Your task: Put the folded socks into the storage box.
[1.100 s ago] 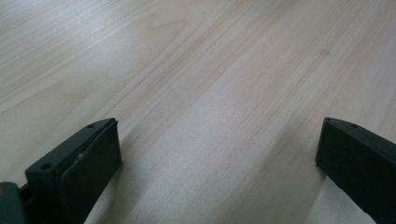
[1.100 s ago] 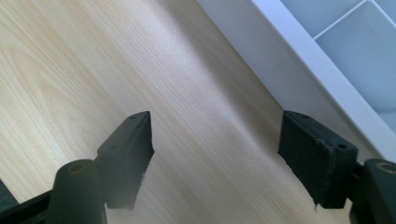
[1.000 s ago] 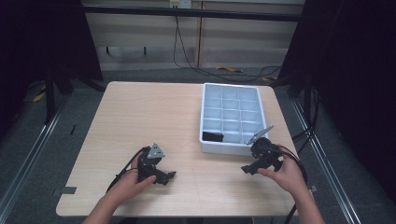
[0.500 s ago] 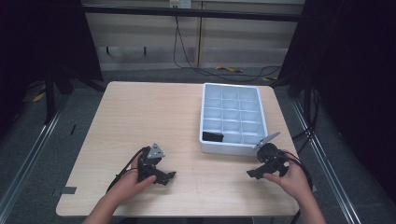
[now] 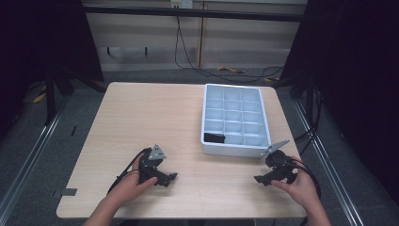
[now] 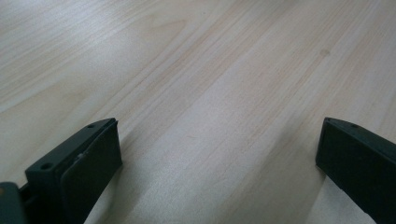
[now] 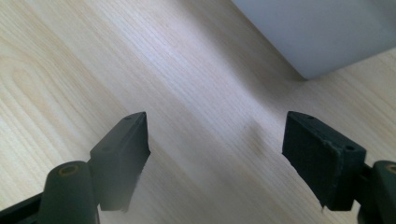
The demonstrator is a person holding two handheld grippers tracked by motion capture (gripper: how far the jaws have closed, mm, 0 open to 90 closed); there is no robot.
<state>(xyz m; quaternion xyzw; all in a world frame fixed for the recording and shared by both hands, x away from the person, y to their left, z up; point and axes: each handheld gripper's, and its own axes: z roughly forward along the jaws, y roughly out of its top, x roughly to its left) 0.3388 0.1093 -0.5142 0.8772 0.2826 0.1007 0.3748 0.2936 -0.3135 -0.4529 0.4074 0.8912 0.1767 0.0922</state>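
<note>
Grippers, left (image 5: 170, 179) and right (image 5: 259, 179), rest wide apart-jawed, empty, on the pale wooden table (image 5: 141, 113). Long axis of the white compartmented plastic tray (image 5: 235, 148) runs away from the person; the right jaws have just been opening.

Compartment tray (image 5: 235, 149): pale blue-grey, upright, right-far table area. Small black item (image 5: 215, 138) in near-left compartment.

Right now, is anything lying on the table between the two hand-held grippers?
No. In the high view, bare wooden table runs from the left gripper to the right gripper.

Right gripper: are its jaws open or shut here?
Open. In the right gripper view the right gripper has its jaws wide apart, with bare wooden table between them.
</note>
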